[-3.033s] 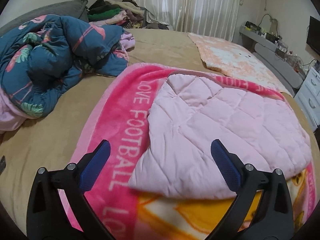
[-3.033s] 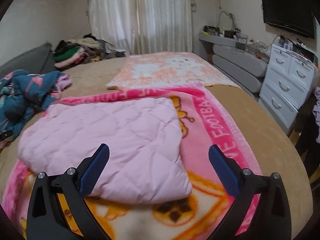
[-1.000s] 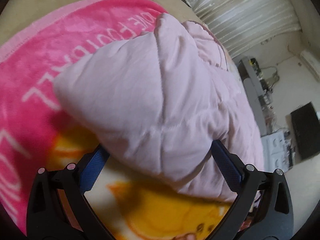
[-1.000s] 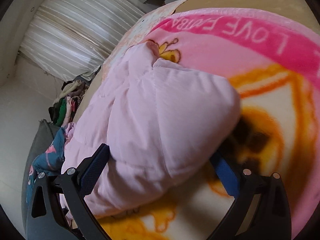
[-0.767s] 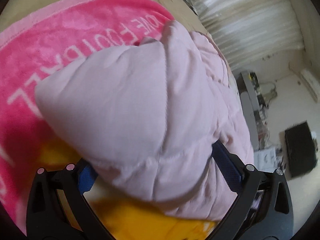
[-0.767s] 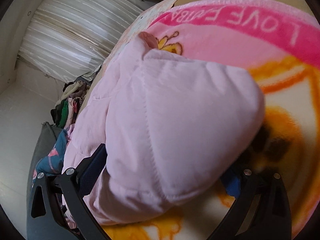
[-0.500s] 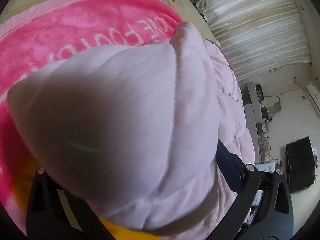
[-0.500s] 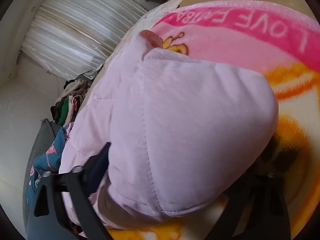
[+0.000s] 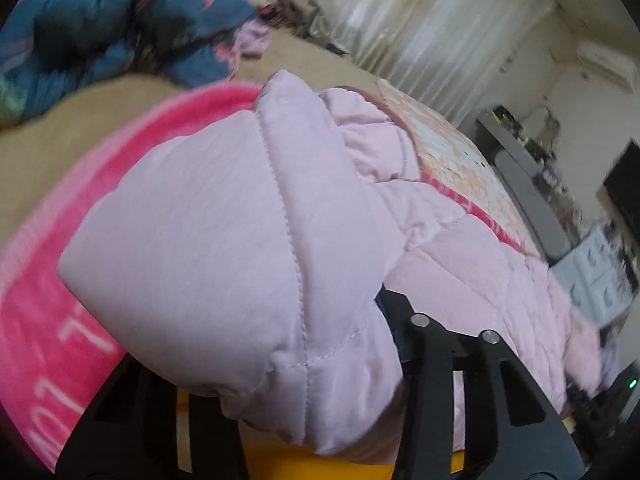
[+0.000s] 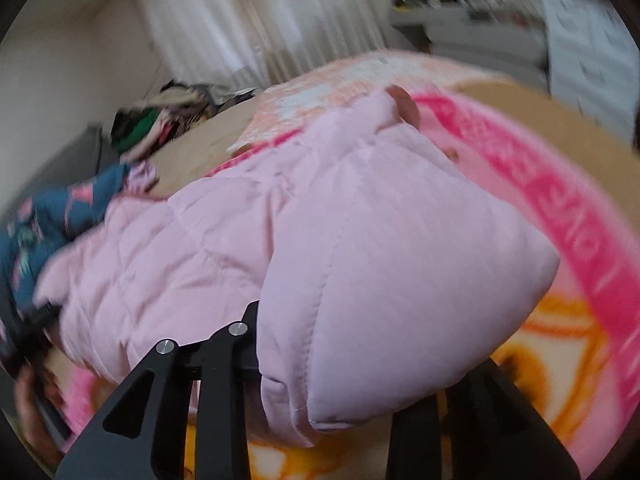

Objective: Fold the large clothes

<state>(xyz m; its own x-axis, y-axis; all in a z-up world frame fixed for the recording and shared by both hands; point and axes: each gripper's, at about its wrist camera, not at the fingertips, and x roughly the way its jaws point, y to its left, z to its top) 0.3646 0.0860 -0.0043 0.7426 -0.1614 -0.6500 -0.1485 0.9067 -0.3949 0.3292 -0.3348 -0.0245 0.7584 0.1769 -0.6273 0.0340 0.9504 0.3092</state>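
A pale pink quilted jacket (image 9: 240,220) lies on a bright pink printed blanket (image 9: 52,320). In the left wrist view one near corner bulges up between the jaws of my left gripper (image 9: 260,340), which are closing and pinch the fabric. The opposite near corner of the jacket (image 10: 400,240) bunches in my right gripper (image 10: 360,344), whose jaws are also closing on the cloth. Both corners are raised off the blanket (image 10: 560,208). The padding hides most of the pads.
A dark blue flowered quilt (image 9: 100,20) is heaped at the far left of the tan bed (image 9: 40,140). A peach blanket (image 10: 340,80) lies beyond the jacket. Piled clothes (image 10: 160,120) sit by the curtains. White drawers (image 9: 600,272) stand to the right. A hand (image 10: 28,400) shows at lower left.
Both grippers went from wide open around the jacket's near corners to closed on them. Both have risen and rolled, lifting the corners off the blanket.
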